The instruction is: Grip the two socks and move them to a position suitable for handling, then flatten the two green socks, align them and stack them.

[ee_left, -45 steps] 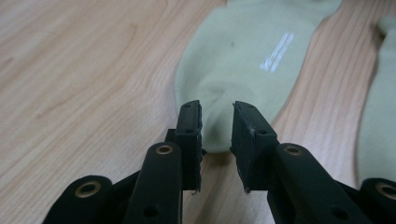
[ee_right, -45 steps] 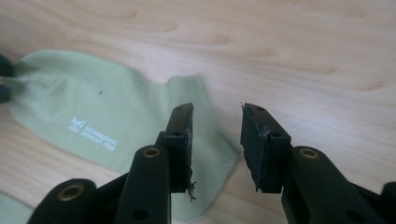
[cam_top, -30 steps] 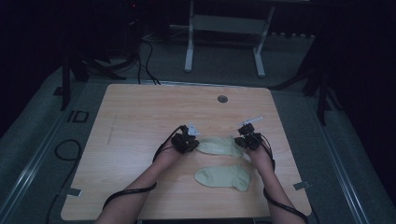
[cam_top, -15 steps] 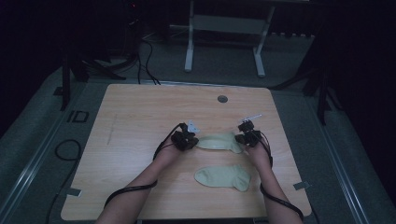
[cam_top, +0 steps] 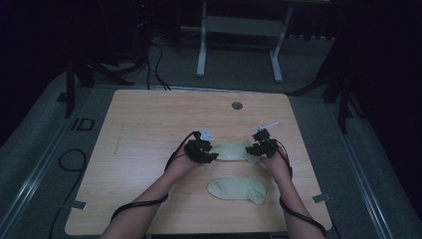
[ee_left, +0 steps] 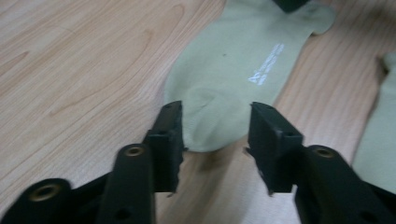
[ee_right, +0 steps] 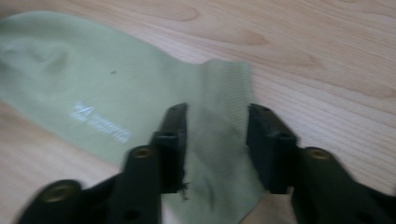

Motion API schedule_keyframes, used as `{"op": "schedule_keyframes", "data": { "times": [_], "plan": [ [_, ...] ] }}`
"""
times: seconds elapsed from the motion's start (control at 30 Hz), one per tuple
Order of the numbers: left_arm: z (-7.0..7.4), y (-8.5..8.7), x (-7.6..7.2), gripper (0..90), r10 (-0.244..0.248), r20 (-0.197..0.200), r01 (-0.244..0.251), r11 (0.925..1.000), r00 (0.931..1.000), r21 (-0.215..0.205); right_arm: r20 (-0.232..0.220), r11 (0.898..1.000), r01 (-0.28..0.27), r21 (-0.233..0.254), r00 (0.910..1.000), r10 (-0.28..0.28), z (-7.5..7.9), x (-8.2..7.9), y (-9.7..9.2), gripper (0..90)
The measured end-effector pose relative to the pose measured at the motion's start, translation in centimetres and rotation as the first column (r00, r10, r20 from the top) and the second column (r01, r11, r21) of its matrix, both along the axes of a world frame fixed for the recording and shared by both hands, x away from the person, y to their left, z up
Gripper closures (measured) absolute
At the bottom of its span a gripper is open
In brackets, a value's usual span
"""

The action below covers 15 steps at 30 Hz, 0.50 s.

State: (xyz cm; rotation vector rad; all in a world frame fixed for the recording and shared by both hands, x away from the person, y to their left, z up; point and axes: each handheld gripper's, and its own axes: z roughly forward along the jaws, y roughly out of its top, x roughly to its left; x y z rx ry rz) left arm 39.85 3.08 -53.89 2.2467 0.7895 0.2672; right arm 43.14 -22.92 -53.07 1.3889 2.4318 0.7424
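Left tongs [ee_left: 215, 140]: mine, jaws just opened, parted around the toe of the far sock [cam_top: 230, 151]; pads off it.
Right tongs [ee_right: 217, 144]: likewise just opened, astride its cuff.
Why: probably to leave it stretched flat.
Near sock [cam_top: 238, 189]: just beside, closer to me.
Surface: pale wooden table [cam_top: 149, 129].
Room: dim; grey floor [cam_top: 45, 149].

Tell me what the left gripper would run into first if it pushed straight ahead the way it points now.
Most likely the toe end of the pale green sock, which lies between the jaws of the left gripper; they have just been opening and do not press it. Beyond the sock sits the right gripper at its cuff, though depth is hard to judge.
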Motion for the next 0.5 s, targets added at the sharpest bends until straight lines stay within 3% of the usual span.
{"op": "schedule_keyframes", "data": {
  "times": [0.17, 0.23, 0.27, 0.33, 0.43, 0.5],
  "plan": [
    [0.8, 0.4, -1.3, 48.7, 0.01, -0.036, -0.01, 0.9999, 0.9993, -0.009, 0.005, 0.999, -0.042, 0.022, 0.9991, 0.042, 0.7, -1.2, 0.0, 39.4],
    [1.1, 0.6, -2.2, 47.9, 0.005, -0.031, -0.005, 1.0, 0.9995, 0.002, 0.01, 0.998, -0.059, 0.02, 0.9982, 0.059, 1.0, -1.9, -0.1, 43.9],
    [1.1, 0.8, -2.5, 47.9, 0.0, -0.038, 0.0, 1.0, 0.9993, -0.005, -0.01, 0.998, -0.067, 0.016, 0.9977, 0.068, 1.1, -2.2, -0.1, 41.1],
    [1.2, 1.1, -3.3, 47.9, -0.004, -0.053, 0.004, 1.0, 0.9986, -0.003, -0.005, 0.997, -0.07, 0.043, 0.9975, 0.07, 1.5, -3.0, -0.4, 43.1],
    [0.9, 1.3, -4.6, 47.9, -0.025, -0.082, 0.026, 0.9996, 0.9963, 0.007, 0.01, 0.994, -0.101, 0.035, 0.9949, 0.101, 1.8, -4.9, -0.8, 47.2],
    [0.6, 1.4, -5.2, 47.9, -0.043, -0.097, 0.045, 0.9989, 0.9944, 0.013, -0.009, 0.992, -0.124, 0.039, 0.9922, 0.125, 1.8, -6.0, -1.2, 47.1]
  ]
}}
